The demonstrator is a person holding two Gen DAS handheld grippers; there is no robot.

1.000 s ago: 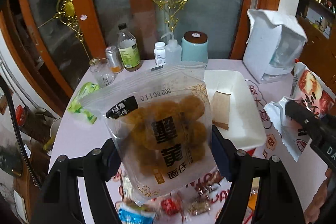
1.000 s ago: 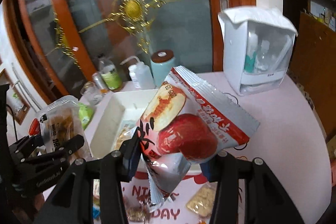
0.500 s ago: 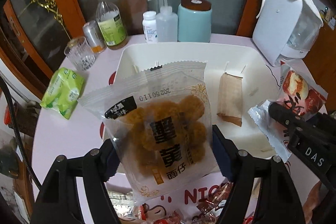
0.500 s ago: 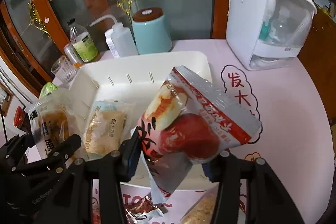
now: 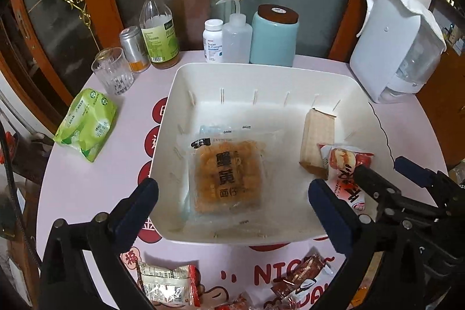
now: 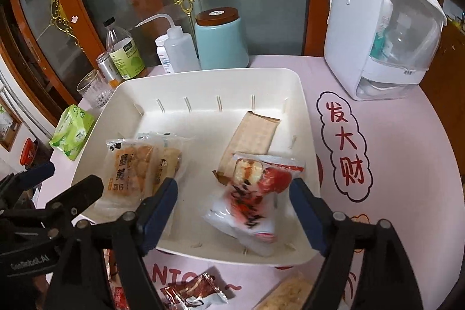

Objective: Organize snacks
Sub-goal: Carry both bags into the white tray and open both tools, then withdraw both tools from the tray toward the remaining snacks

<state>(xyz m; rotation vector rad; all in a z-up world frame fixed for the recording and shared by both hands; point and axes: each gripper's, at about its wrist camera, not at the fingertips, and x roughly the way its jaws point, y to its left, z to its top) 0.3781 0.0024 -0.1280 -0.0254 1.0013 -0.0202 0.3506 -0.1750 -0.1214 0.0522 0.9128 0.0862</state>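
A white bin [image 5: 261, 69] sits mid-table. In it lies a clear bag of yellow pastries [image 5: 226, 173], flat beneath my left gripper [image 5: 232, 202], whose jaws are opening wide with no pad touching the bag. My right gripper [image 6: 232, 191] is opening too. Between its fingers the red-and-white apple snack bag [image 6: 252, 193] looks blurred and loose, resting on the bin floor. A brown wrapped bar [image 6: 252, 141] lies just beyond it, and a pale packet [image 6: 165, 161] sits beside the pastry bag [image 6: 128, 170]. Each gripper shows at the edge of the other's view.
Along the back stand a glass [image 5: 112, 71], a can, a green-label bottle [image 5: 159, 31], a pill bottle, a squeeze bottle and a teal canister [image 5: 273, 37]. A white appliance [image 5: 398, 48] is back right, a green tissue pack [image 5: 87, 127] left. Loose snacks [image 5: 168, 281] lie near the front edge.
Both grippers came down over the bin and their jaws spread. The pastry bag left the left gripper and the red bag left the right; both now lie in the bin.
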